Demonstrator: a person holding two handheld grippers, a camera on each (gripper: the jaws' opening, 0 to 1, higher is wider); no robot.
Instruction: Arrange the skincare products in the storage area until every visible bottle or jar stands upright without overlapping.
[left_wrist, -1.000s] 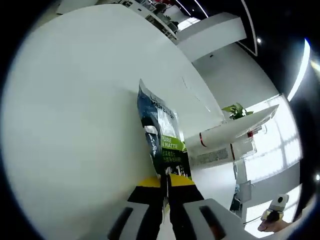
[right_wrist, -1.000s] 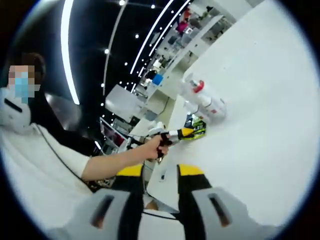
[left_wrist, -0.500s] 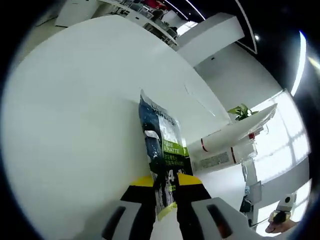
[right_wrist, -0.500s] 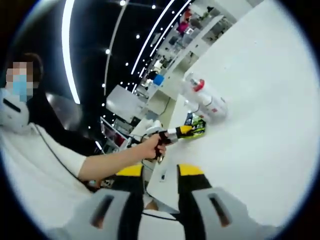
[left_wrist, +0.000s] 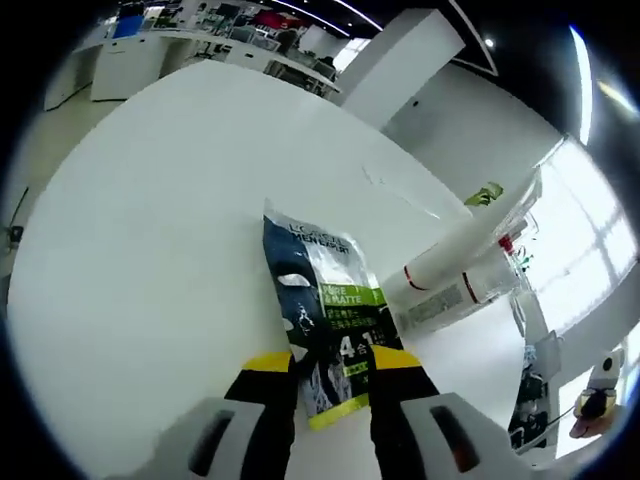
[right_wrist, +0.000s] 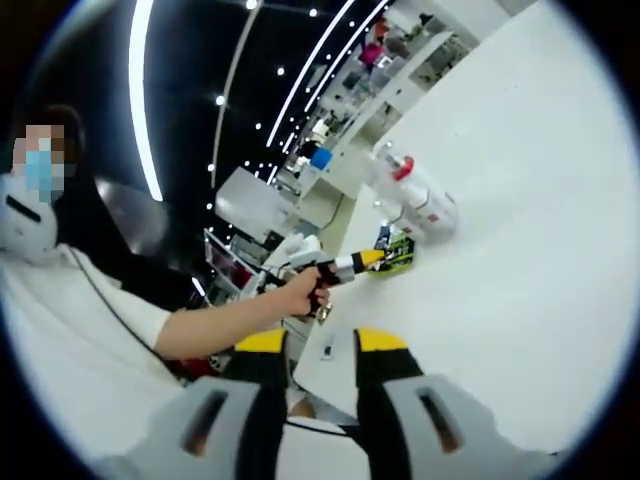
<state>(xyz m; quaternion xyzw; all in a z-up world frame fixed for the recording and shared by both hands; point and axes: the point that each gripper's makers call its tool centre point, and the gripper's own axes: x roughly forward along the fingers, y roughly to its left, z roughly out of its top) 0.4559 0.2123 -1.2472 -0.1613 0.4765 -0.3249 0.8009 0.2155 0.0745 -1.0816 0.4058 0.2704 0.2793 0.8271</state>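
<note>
On the white table (left_wrist: 150, 250), the sachet (left_wrist: 325, 325) is lying flat beside two bottles (left_wrist: 455, 280), its near end between the left gripper (left_wrist: 333, 375)'s parted jaws. Right gripper (right_wrist: 310, 350) is hovering with jaws apart, holding nothing.

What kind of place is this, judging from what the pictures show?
Probably a large open-plan office or showroom. A big white table holds a skincare sachet and a white bottle; rows of desks stand behind, under long ceiling light strips.
</note>
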